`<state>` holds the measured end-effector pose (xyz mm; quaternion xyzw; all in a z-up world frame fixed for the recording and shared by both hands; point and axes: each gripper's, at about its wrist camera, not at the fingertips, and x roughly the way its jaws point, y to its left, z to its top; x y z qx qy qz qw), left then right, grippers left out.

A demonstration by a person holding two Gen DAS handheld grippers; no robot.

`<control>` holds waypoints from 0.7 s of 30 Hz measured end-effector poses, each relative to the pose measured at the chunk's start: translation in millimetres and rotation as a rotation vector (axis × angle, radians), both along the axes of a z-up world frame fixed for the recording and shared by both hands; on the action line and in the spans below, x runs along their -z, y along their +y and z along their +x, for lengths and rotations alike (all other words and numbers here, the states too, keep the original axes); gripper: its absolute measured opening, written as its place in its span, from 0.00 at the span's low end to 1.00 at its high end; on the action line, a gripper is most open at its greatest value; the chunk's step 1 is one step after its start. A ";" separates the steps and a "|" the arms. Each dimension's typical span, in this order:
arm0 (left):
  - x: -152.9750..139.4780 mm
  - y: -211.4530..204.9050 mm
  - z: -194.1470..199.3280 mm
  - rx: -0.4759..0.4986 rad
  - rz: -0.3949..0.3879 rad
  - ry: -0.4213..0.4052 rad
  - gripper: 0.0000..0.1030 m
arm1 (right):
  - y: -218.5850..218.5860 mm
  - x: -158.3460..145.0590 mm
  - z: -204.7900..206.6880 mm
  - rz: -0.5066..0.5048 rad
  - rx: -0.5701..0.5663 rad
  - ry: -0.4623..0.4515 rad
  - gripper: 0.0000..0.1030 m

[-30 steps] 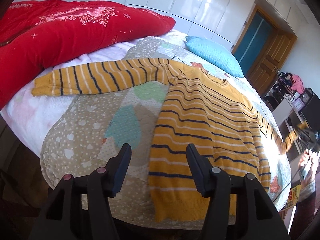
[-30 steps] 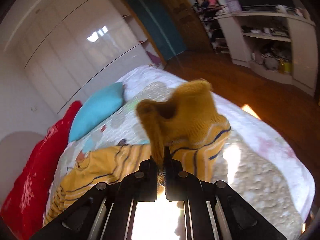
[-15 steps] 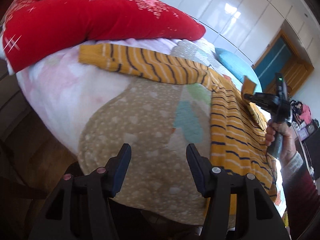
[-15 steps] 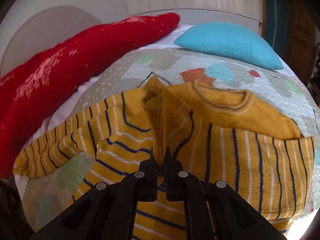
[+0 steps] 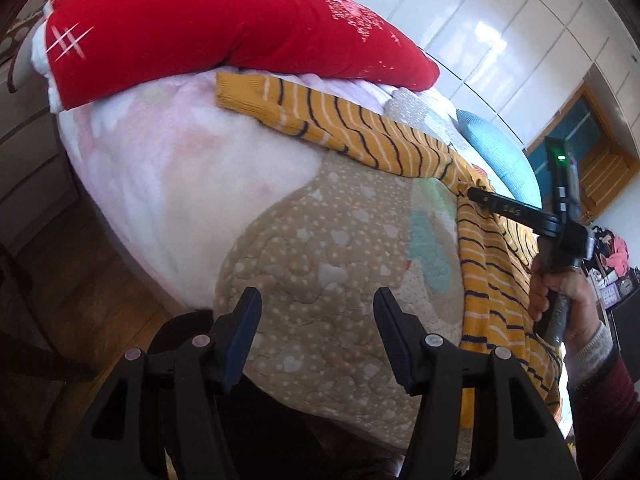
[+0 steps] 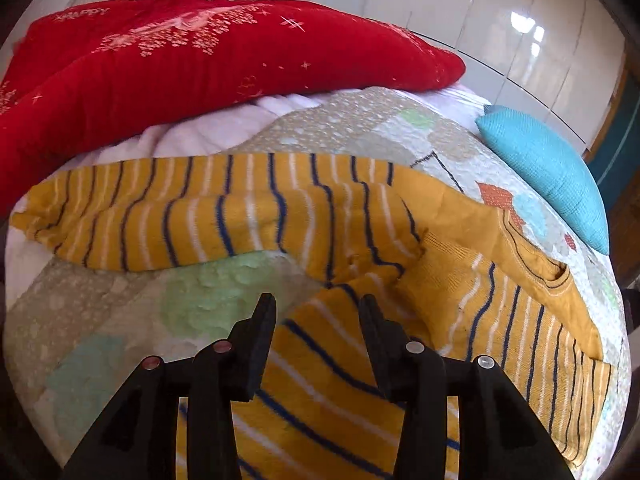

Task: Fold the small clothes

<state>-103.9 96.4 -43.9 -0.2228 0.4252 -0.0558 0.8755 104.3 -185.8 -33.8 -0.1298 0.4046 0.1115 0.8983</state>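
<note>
On the quilted bedspread (image 6: pixel 120 312) the yellow striped sweater (image 6: pixel 500 304) lies face up, its body running toward the near edge of the bed and one sleeve (image 6: pixel 192 216) stretched flat toward the red duvet (image 6: pixel 200 56); the other sleeve's cuff (image 6: pixel 440 264) rests folded across the chest near the collar. The right gripper (image 6: pixel 318 312) hangs just above that folded sleeve, its jaws having just been opening and now spread apart with striped knit below and between them but not pinched. The left gripper (image 5: pixel 318 304) hovers over bare quilt near the bed's edge, jaws spread and empty, well apart from the outstretched cuff (image 5: pixel 240 92).

The chief risk, as I judge it, is the freshly laid sleeve; the knit is soft and springy, so it may slide or unroll off the chest if a finger (image 6: pixel 376 320) catches a loop while lifting away. A second risk is the far sleeve; its cuff lies close to the red duvet, and a low grab could pinch the white blanket (image 5: pixel 140 184) under it too; dragging the sleeve rather than lifting it could pull the body askew and spoil the fold.
</note>
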 end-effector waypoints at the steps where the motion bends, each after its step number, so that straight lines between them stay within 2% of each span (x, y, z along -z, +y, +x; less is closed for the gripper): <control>1: 1.6 4.6 -0.8 -0.012 -0.012 0.004 0.56 | 10.1 -5.7 -6.6 0.013 -0.034 -0.005 0.47; 5: 9.1 19.6 -5.9 -0.051 -0.044 0.021 0.58 | 70.2 -16.7 -34.1 0.000 -0.219 -0.021 0.55; 7: 12.5 24.2 -8.2 -0.061 -0.051 0.027 0.58 | 109.3 -13.6 -50.0 -0.033 -0.318 -0.033 0.59; 10: 17.0 30.6 -11.3 -0.069 -0.067 0.034 0.58 | 168.1 0.8 -69.8 -0.107 -0.449 -0.047 0.60; 13: 19.3 37.2 -13.3 -0.080 -0.086 0.031 0.58 | 215.7 18.0 -78.0 -0.191 -0.511 -0.077 0.59; 15: 19.8 40.0 -13.7 -0.083 -0.097 0.026 0.58 | 239.2 29.2 -74.2 -0.248 -0.508 -0.101 0.59; 16: 19.4 42.2 -14.2 -0.082 -0.103 0.024 0.58 | 248.2 34.1 -69.9 -0.275 -0.493 -0.110 0.54; 17: 19.4 43.0 -14.8 -0.080 -0.107 0.022 0.58 | 253.9 37.2 -65.3 -0.281 -0.484 -0.111 0.44; 18: 19.2 42.7 -14.4 -0.076 -0.110 0.020 0.58 | 257.4 39.1 -59.9 -0.271 -0.476 -0.090 0.11; 19: 18.7 42.6 -14.0 -0.073 -0.111 0.020 0.58 | 257.5 39.1 -52.0 -0.251 -0.455 -0.052 0.05; 21: 16.7 40.2 -13.3 -0.065 -0.108 0.016 0.58 | 240.6 21.7 -39.6 -0.131 -0.403 -0.030 0.04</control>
